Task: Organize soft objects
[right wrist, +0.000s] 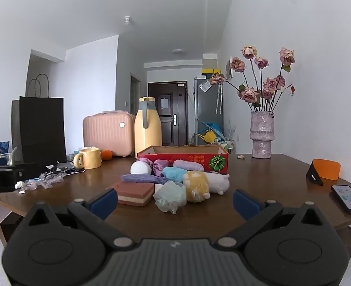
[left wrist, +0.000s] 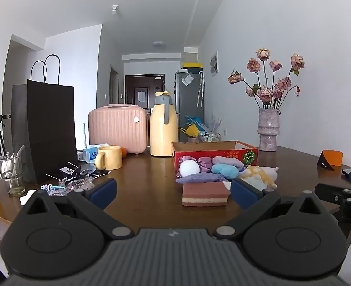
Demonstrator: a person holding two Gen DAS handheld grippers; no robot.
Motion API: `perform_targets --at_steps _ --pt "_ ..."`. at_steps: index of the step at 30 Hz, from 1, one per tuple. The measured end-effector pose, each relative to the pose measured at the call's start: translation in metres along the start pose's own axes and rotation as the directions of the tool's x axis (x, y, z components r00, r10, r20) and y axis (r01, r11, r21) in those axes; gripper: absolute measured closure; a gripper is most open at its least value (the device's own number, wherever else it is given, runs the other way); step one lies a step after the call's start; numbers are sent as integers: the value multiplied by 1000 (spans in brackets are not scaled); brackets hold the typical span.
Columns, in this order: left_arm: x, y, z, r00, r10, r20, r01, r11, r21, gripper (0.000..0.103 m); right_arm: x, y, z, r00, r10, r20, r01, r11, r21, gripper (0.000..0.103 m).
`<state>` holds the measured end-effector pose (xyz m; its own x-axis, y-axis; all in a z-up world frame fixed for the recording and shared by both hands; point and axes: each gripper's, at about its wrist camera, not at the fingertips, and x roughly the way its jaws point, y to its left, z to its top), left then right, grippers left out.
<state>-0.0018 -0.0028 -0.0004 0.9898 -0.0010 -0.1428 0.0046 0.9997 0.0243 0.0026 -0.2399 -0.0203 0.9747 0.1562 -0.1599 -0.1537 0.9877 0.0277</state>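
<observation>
Left gripper (left wrist: 174,191) sits low at bottom centre of its view, jaws spread wide, nothing held. Right gripper (right wrist: 175,201) same pose in its own view, jaws wide apart, empty. Both hover over the near edge of the brown worktop (left wrist: 147,181).

Soft objects lie in a heap at mid-frame, on the worktop just in front of the red cardboard box (right wrist: 199,158). In the right wrist view: layered brown sponge (right wrist: 133,194) at the heap's lower left, pale blue mesh bath puff (right wrist: 169,196) beside it, yellow plush toy (right wrist: 197,186) touching the puff, white plush (right wrist: 217,181) to the right of that. Behind them a white ball (right wrist: 141,168), a purple cloth (right wrist: 144,178) lying flat, a light blue fluffy piece (right wrist: 175,173), a lilac fluffy piece (right wrist: 187,165) and a purple scrunchie (right wrist: 160,165) against the box front.

Left of the heap: yellow mug (left wrist: 108,158), yellow thermos jug (left wrist: 163,128), pink mini suitcase (left wrist: 117,128), black paper bag (left wrist: 46,128). Vase of dried roses (right wrist: 262,133) stands at right, phone (right wrist: 348,199) at the right edge, screen lit.
</observation>
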Motion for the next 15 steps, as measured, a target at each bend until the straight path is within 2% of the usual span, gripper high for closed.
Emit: perform_targets --at_steps 15 --pt "-1 -2 -3 1000 -5 7 5 1000 10 0 0 0 -1 1000 -7 -1 7 1000 1 0"
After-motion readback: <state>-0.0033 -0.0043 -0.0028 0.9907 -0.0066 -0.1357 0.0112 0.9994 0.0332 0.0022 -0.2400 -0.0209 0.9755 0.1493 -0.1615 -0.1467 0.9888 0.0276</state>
